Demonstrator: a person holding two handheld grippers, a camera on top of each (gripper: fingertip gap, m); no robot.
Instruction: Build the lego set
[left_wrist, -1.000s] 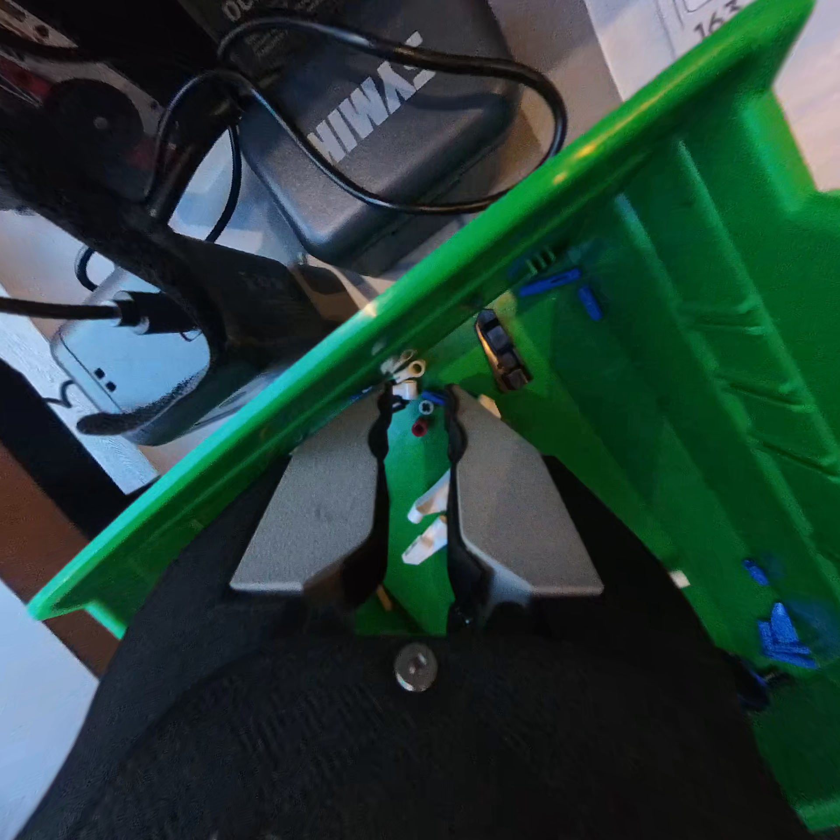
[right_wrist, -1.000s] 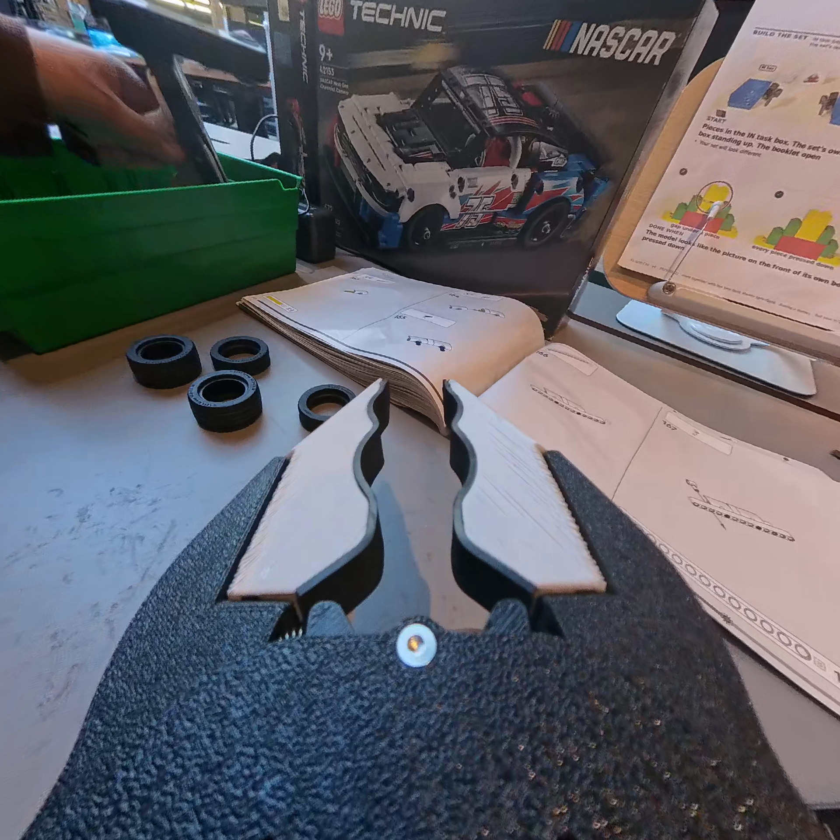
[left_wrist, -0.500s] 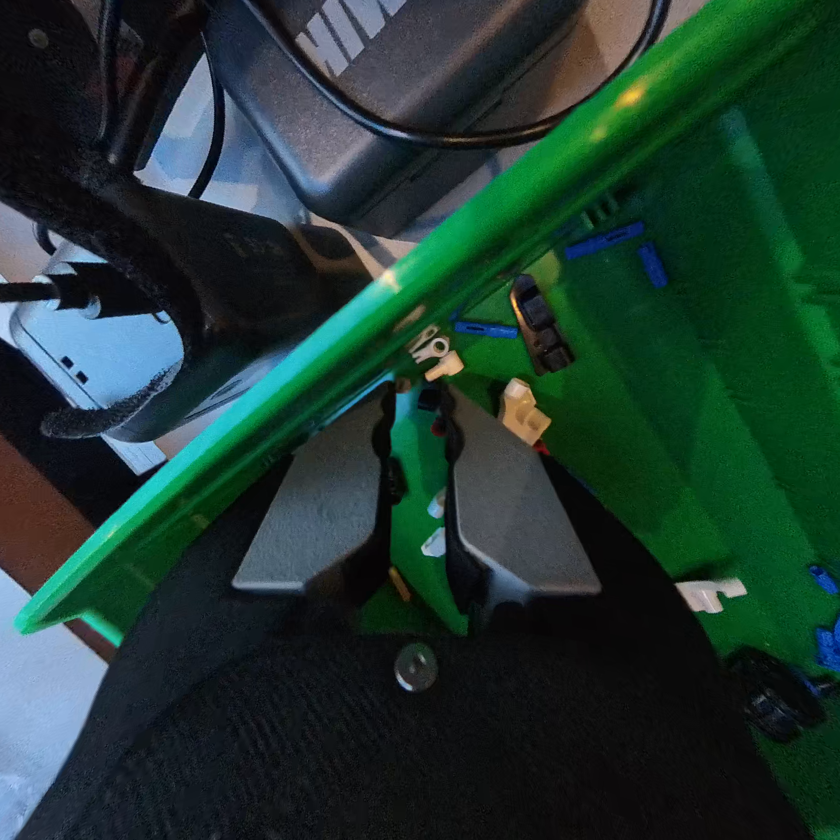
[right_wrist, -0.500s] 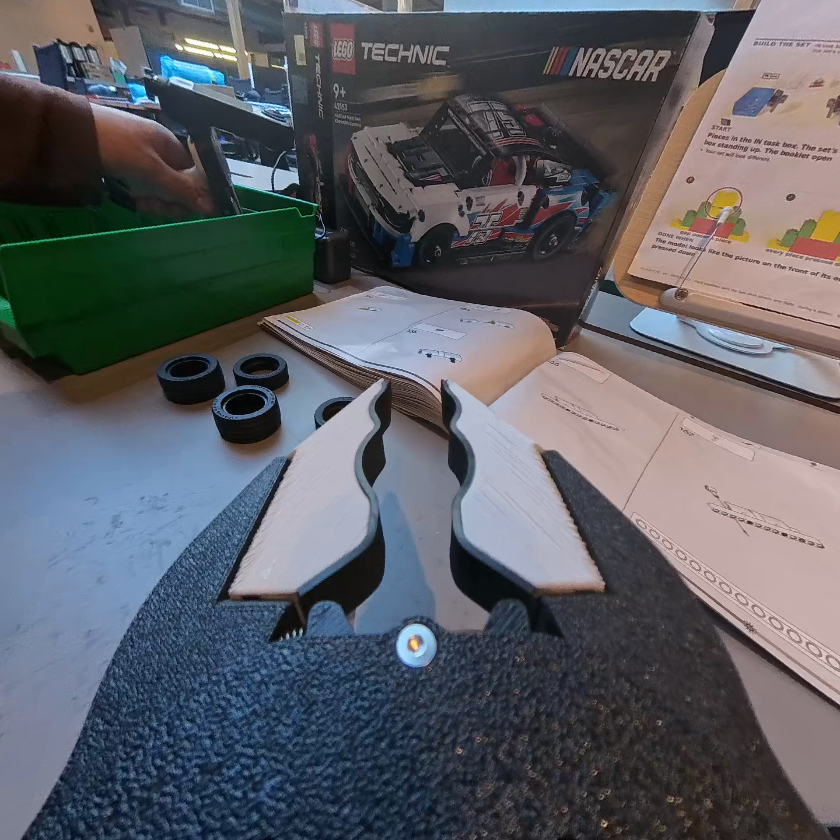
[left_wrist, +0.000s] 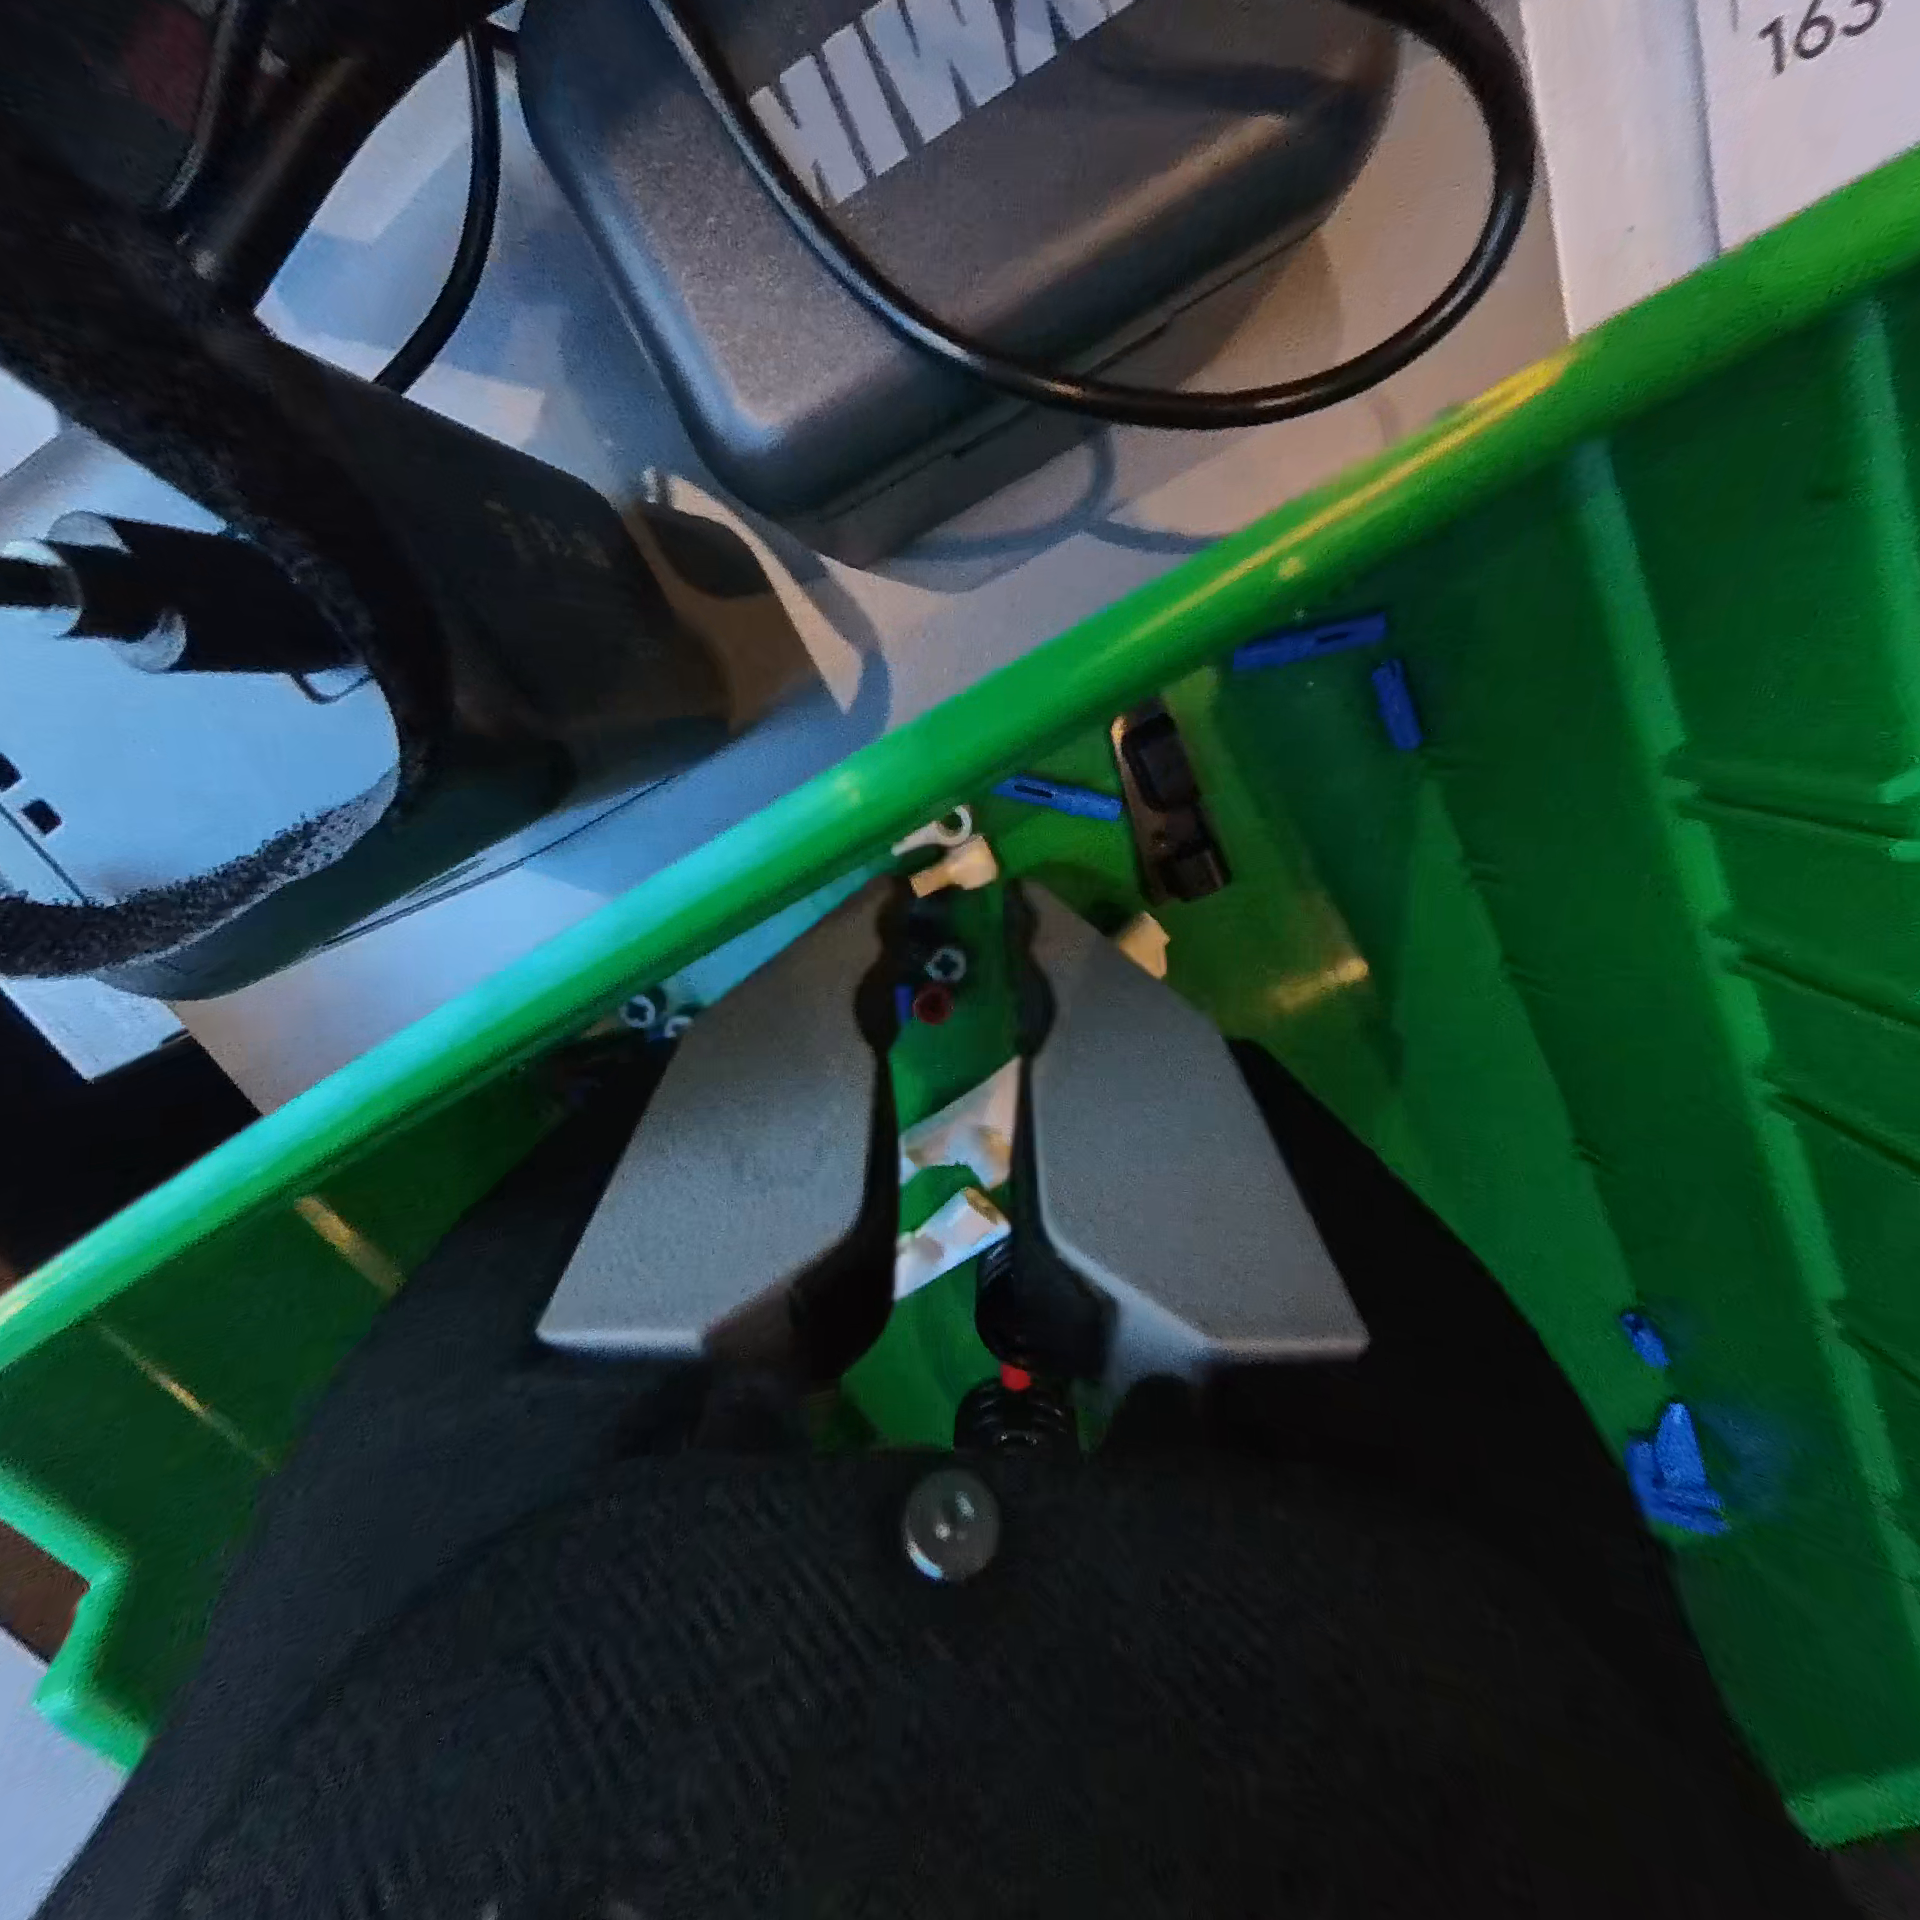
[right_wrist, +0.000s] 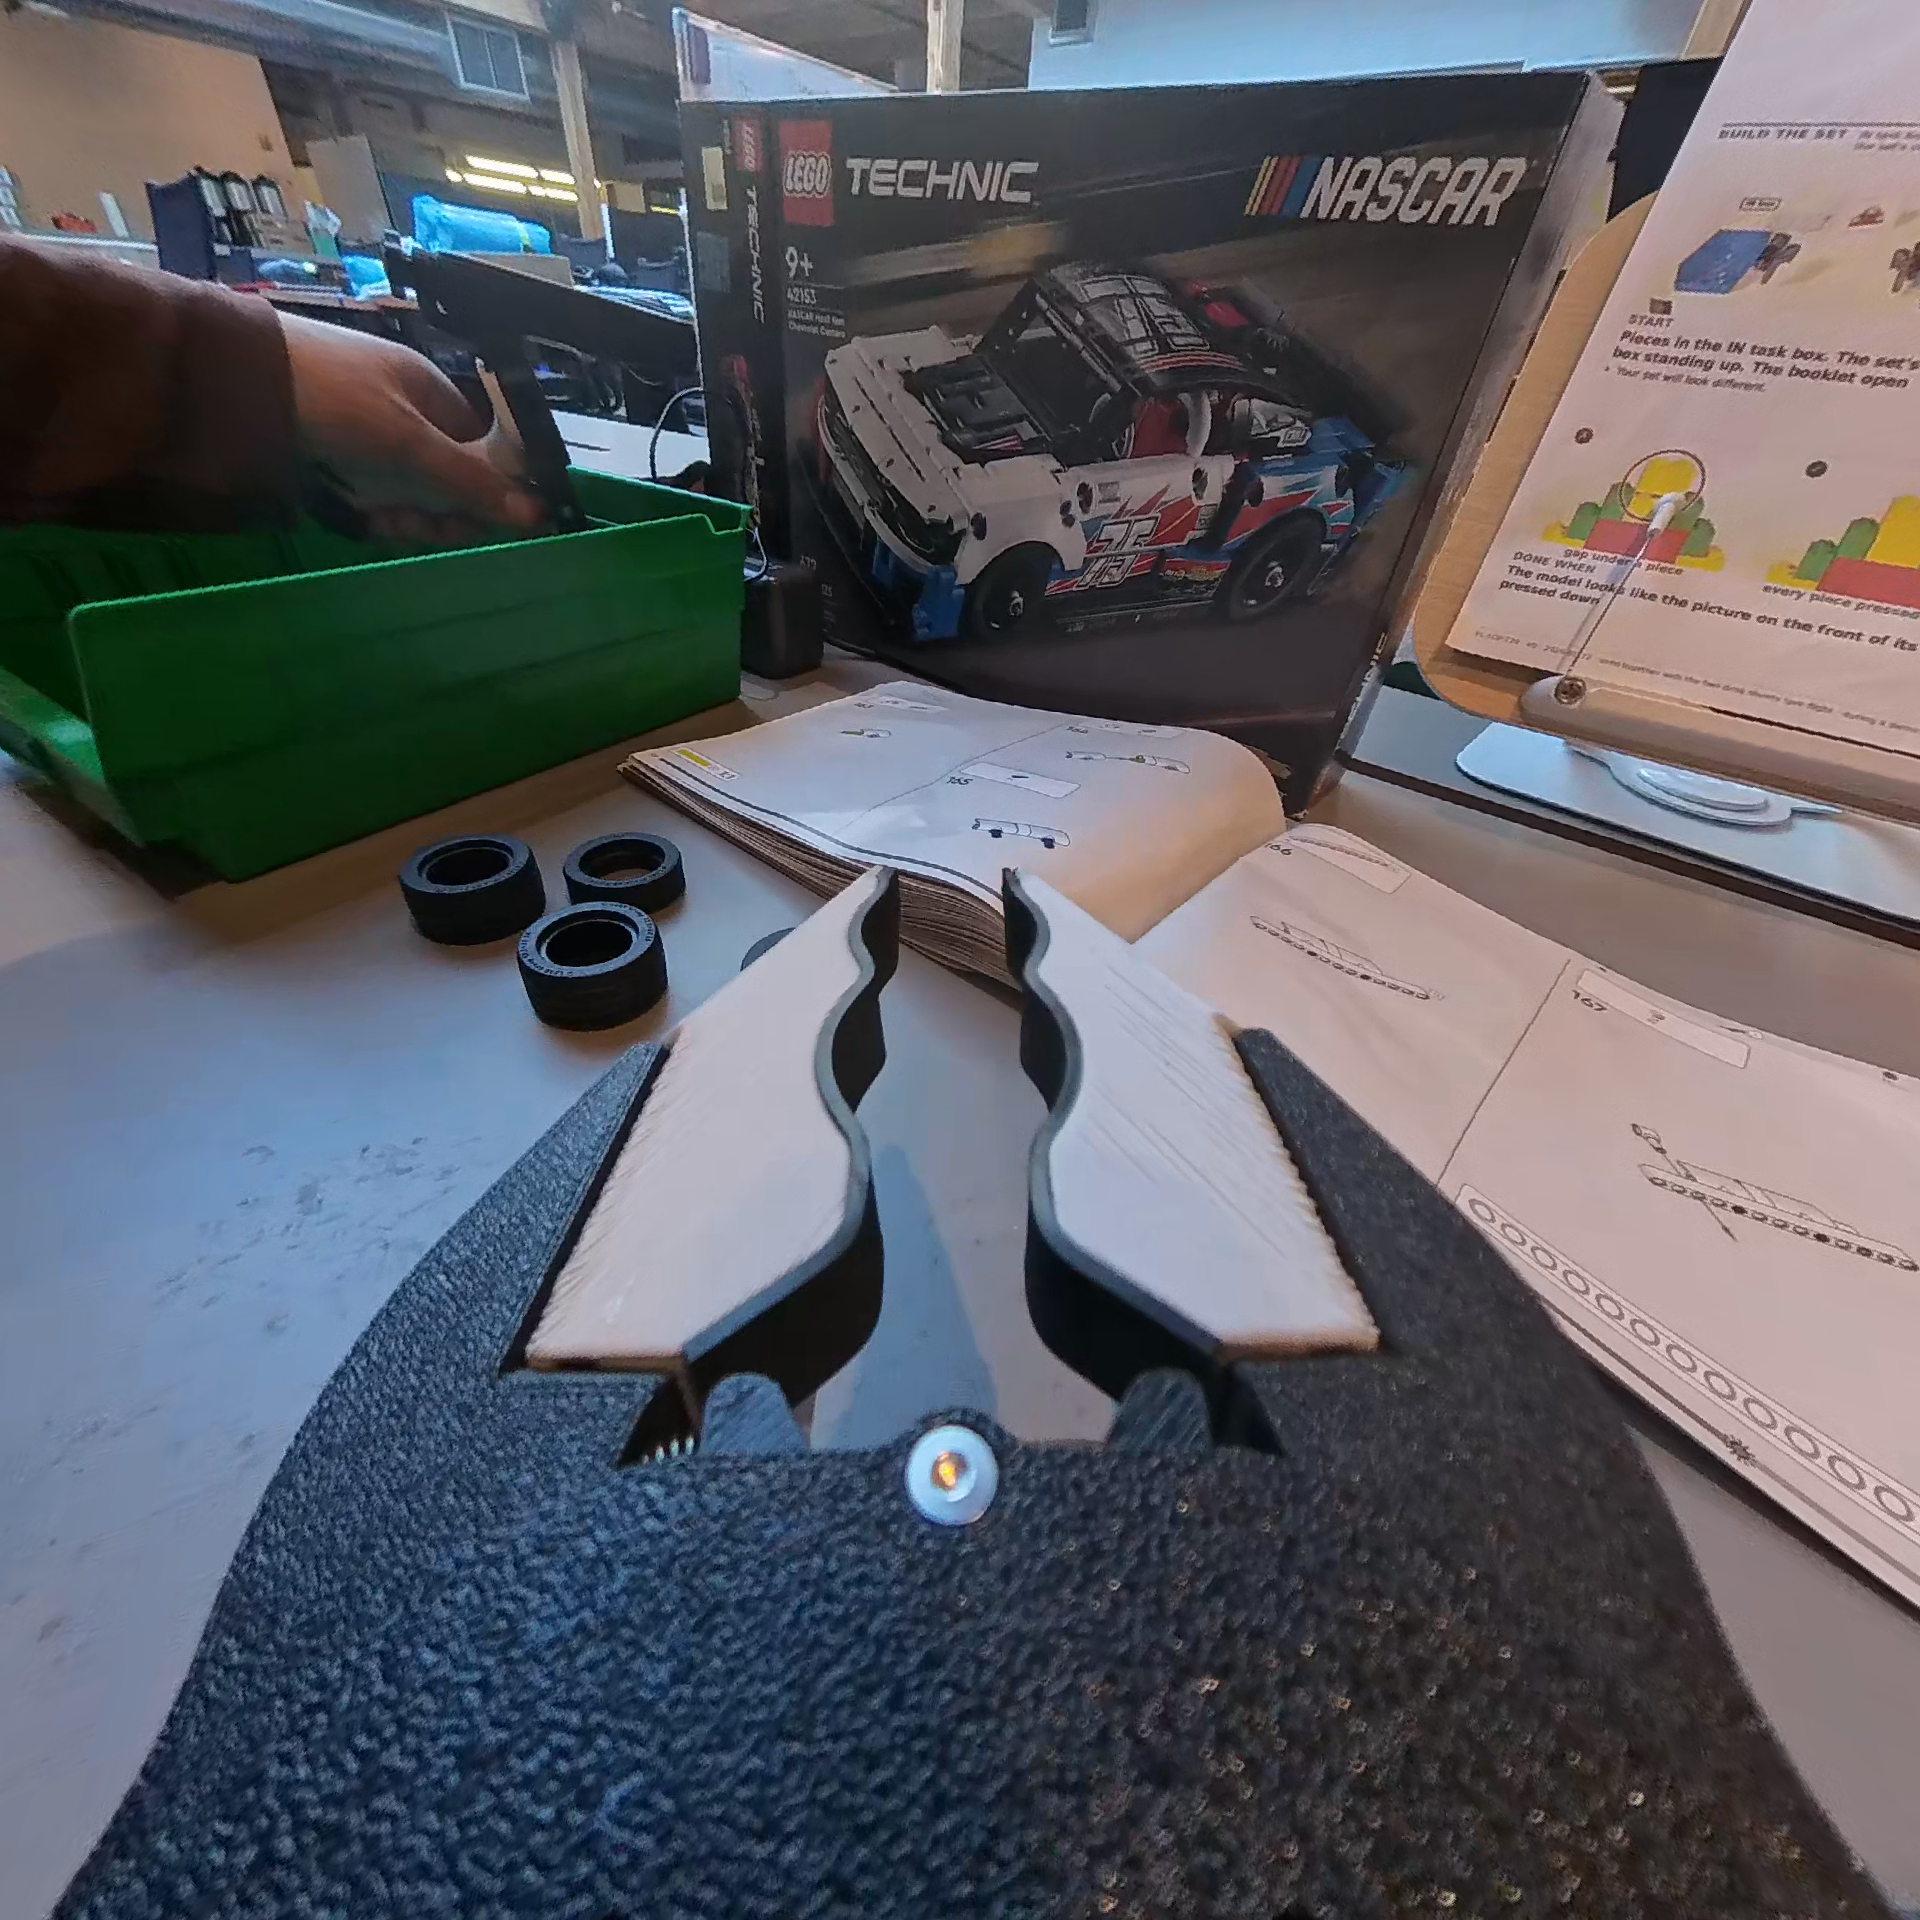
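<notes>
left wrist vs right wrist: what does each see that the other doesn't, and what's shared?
Only the left wrist view: the bin's inside, with loose blue pieces, white pieces and a black piece, the left tool open above them, plus a dark case and cable behind the bin.

Only the right wrist view: the open right tool, black tires, the open instruction booklet, the set box, an instruction sheet on a stand.

Shared: the green bin.
</notes>
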